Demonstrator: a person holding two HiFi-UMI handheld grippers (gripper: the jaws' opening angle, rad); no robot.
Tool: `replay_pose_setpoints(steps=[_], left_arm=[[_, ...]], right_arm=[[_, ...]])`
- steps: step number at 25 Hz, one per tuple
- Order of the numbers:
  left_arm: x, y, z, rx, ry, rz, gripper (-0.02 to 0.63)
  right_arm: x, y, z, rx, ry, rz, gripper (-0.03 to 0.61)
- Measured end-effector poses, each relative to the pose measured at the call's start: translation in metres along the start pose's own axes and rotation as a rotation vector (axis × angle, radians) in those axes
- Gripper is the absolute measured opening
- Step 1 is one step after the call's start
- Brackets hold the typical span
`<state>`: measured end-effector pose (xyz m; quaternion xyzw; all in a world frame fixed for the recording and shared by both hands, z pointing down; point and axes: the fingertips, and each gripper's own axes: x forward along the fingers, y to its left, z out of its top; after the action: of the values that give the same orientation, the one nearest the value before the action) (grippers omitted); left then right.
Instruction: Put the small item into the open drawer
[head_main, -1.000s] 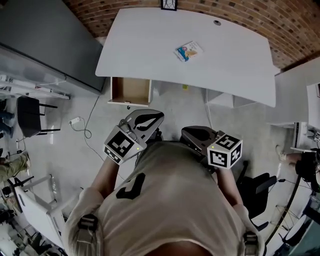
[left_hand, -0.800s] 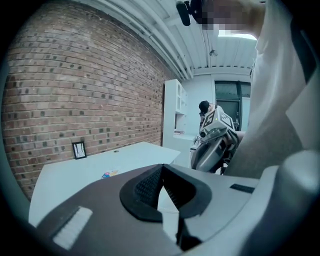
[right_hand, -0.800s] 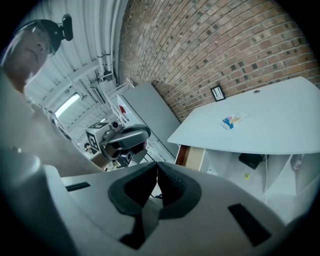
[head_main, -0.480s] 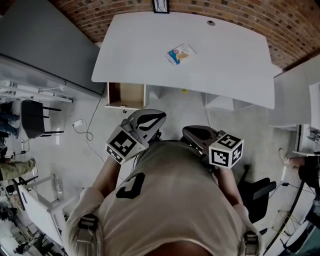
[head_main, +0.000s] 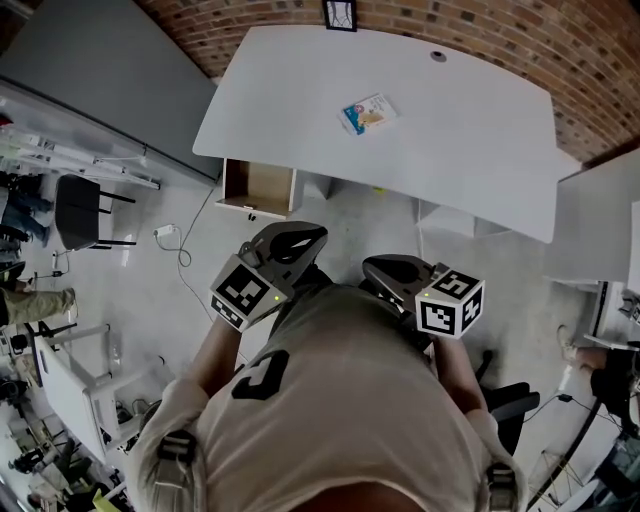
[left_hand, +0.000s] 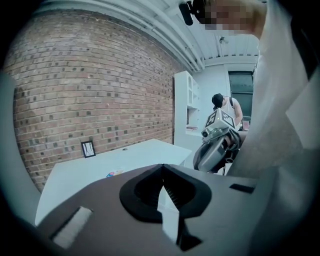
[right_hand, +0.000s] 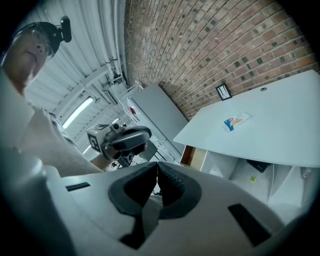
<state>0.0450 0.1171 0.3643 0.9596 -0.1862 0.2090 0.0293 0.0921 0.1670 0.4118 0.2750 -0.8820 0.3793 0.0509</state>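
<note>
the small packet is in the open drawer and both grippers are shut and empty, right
No. The head view shows the small packet lying on the white desk, not in the open drawer. The left gripper and right gripper are shut and empty.

Small item (head_main: 368, 113) on counter (head_main: 470, 150), left of middle, clear of every edge. Open drawer (head_main: 260, 186) under counter's near left corner. Frame (head_main: 340, 14) at counter's far edge. Left claw (head_main: 298, 235) before the drawer, well apart; right claw (head_main: 385, 266) beside it.
</note>
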Motion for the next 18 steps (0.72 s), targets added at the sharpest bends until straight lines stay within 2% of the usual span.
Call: replay_pose_setpoints(steps=[9, 18], left_arm=[[0.01, 0.016, 0.014, -0.006, 0.017, 0.041, 0.005], [0.027, 0.041, 0.01, -0.03, 0.0, 0.027, 0.005]], right_arm=[[-0.013, -0.01, 0.003, 0.024, 0.005, 0.019, 0.005], [-0.023, -0.032, 0.009, 0.044, -0.006, -0.058, 0.005]])
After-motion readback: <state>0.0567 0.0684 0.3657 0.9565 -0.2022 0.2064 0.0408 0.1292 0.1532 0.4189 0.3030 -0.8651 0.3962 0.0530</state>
